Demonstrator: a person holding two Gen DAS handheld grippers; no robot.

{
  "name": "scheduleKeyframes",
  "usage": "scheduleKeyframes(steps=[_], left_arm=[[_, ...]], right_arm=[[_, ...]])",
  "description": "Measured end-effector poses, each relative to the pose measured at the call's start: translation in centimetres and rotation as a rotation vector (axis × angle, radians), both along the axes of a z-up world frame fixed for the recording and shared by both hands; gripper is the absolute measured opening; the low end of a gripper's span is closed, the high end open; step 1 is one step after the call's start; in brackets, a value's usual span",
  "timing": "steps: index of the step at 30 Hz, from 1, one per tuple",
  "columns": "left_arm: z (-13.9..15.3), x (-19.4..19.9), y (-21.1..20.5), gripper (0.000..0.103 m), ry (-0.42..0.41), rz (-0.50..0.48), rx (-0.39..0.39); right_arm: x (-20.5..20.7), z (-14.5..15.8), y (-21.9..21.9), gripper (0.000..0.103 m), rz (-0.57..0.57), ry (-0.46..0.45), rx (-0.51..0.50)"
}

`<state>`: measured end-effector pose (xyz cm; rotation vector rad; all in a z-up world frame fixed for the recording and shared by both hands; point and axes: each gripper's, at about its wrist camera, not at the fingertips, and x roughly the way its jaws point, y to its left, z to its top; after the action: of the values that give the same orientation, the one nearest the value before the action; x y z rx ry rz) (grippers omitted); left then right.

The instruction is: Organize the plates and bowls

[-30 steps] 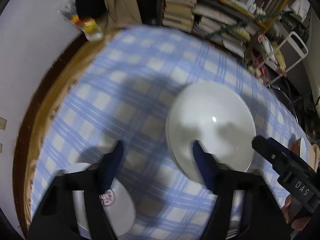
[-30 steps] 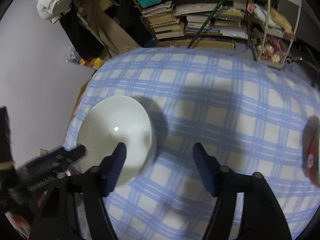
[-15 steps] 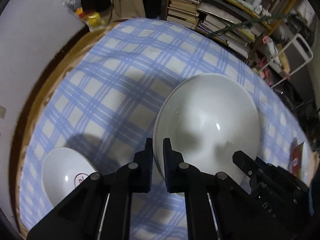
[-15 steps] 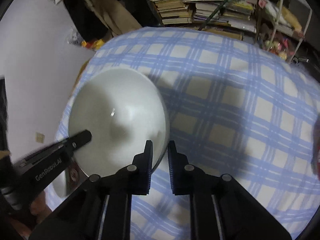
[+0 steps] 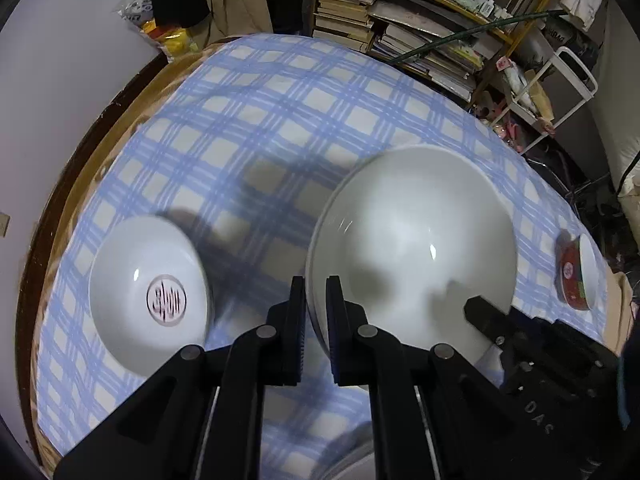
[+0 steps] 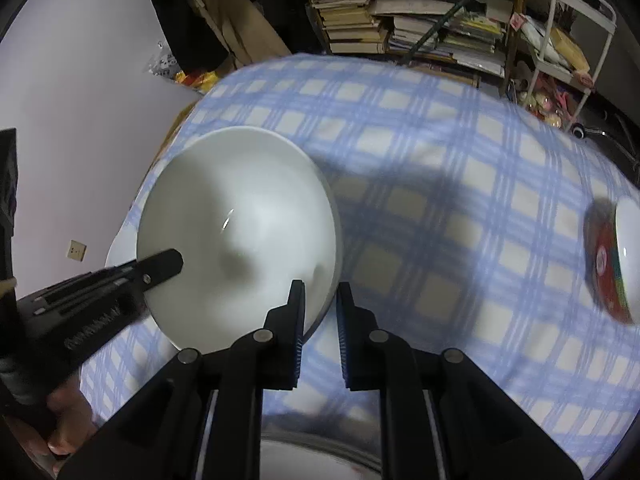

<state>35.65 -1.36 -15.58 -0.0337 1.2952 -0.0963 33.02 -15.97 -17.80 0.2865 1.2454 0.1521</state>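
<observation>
White porcelain fills the middle of both views: a large plain bowl, held at opposite sides of its rim by the two pairs of tongs. The left tongs are clenched on the rim nearest the left camera, one finger inside the wall and one outside. The right tongs grip the opposite edge the same way, with only the porcelain between their fingers. Each tool shows in the other's view as a dark bar reaching over the bowl's inside (the left one ends at as the right camera sees it).

The bowl appears tilted and lifted off the checked blue-and-white cloth covering the counter, though the fisheye makes that hard to judge. To its left on the cloth sits a shallow white dish with a red emblem in its centre, well apart from the big bowl. At the far right of the counter lies a red-sided bowl, white inside; motion blur softens its outline, and its pattern cannot be read.

A pale curved rim shows at the bottom edge below the right tongs, too cropped to identify. Behind the counter stand shelves stacked with books and a white wire rack.
</observation>
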Motion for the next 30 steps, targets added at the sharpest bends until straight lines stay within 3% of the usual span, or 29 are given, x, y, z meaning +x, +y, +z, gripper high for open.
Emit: scheduleKeyframes(steps=[8, 11, 17, 21, 30], left_arm=[[0.8, -3.7, 0.6, 0.011, -0.021, 0.022, -0.039], [0.5, -4.8, 1.1, 0.011, -0.016, 0.059, -0.052], [-2.0, -6.7, 2.5, 0.011, -0.012, 0.118, -0.094], [-3.7, -6.6, 3.4, 0.01, -0.006, 0.163, -0.106], [-2.7, -7.2, 3.5, 0.014, -0.009, 0.119, -0.091]], right_arm=[[-3.6, -0.4, -0.1, 0.016, -0.009, -0.013, 0.012], [-4.4, -0.4, 0.7, 0.016, 0.016, -0.025, -0.029], [-5.1, -1.8, 1.7, 0.016, 0.036, 0.007, -0.062], [-5.1, -2.0, 1.8, 0.016, 0.016, -0.004, -0.022], [-4.9, -1.3, 2.1, 0.017, 0.019, -0.024, -0.077]])
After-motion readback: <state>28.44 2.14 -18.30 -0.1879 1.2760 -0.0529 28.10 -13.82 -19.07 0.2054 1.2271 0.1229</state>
